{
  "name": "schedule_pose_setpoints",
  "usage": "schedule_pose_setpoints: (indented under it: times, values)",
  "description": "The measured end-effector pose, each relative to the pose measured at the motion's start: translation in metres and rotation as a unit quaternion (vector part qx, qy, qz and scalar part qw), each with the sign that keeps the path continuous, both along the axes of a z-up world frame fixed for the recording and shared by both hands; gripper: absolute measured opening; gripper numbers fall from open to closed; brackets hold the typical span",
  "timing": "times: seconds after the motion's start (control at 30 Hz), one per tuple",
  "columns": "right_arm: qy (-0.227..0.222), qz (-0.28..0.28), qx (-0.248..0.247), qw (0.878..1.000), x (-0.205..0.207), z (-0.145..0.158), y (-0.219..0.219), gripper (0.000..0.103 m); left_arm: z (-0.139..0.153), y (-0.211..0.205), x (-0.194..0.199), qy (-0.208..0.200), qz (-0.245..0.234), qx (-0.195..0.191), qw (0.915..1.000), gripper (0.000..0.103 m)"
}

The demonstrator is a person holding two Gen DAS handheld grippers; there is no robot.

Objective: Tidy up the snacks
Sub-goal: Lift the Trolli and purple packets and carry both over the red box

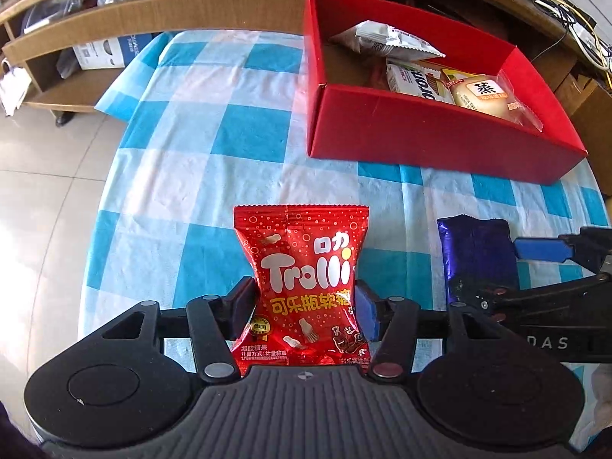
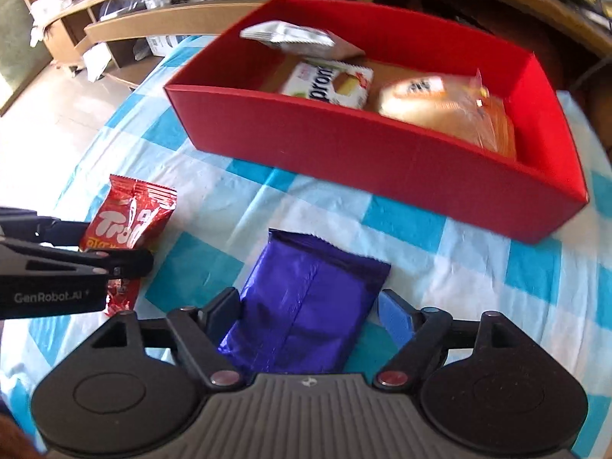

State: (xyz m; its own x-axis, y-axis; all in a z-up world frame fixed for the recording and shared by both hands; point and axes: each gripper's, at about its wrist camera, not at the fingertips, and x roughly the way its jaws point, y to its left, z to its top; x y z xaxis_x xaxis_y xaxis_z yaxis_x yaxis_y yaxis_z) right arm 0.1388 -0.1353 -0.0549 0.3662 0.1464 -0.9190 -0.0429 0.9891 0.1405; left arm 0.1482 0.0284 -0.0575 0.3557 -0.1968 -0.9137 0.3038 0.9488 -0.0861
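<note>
My left gripper [image 1: 306,306] is shut on a red Trolli candy bag [image 1: 306,279], pinched at its middle above the checked tablecloth. It also shows in the right wrist view [image 2: 126,225]. My right gripper [image 2: 306,313] is shut on a purple foil snack pack [image 2: 306,298], which also shows in the left wrist view [image 1: 478,256]. A red box [image 1: 420,130] stands ahead, also in the right wrist view [image 2: 363,145]. It holds a white wafer pack [image 2: 329,84], a bun in clear wrap [image 2: 432,103] and a silver-white packet [image 2: 287,34].
The blue-and-white checked cloth [image 1: 214,145] covers the table. Wooden shelving [image 1: 114,23] with clutter runs behind the table. Tiled floor [image 1: 42,176] lies beyond the table's left edge. Cables [image 1: 573,19] hang at the far right.
</note>
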Motion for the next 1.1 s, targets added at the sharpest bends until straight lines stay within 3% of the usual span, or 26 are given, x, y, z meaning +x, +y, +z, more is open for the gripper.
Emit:
schedule_pose_setpoints:
  times: [0.3,0.37,0.5,0.6,0.7,0.77,1.1]
  values:
    - [-0.002,0.018,-0.005,1.000,-0.003,-0.003,0.018,0.103,-0.001,-0.003,-0.002,-0.005,-0.002,0.005,1.0000,0.067]
    - [-0.001,0.031,0.006,1.000,-0.003,-0.006,0.019,0.103,-0.001,-0.005,-0.003,-0.006,-0.006,0.007,0.9999,0.071]
    - [-0.013,0.061,-0.035,0.997,-0.010,-0.005,0.026,0.103,-0.005,-0.011,-0.008,-0.014,-0.027,0.020,0.9993,0.083]
    - [-0.025,0.068,-0.038,0.997,-0.015,0.000,0.024,0.088,-0.008,-0.016,-0.008,-0.017,-0.025,0.037,0.9989,0.088]
    - [-0.025,0.064,-0.042,0.997,-0.018,0.003,0.021,0.082,-0.008,-0.017,-0.009,-0.023,-0.021,0.059,0.9978,0.084]
    - [-0.027,0.064,-0.050,0.996,-0.020,0.005,0.019,0.082,-0.004,-0.017,-0.011,-0.024,-0.022,0.053,0.9981,0.064]
    - [-0.067,0.029,-0.043,0.996,-0.031,0.036,-0.003,0.081,0.011,-0.023,-0.017,-0.026,-0.026,0.019,0.9992,0.059]
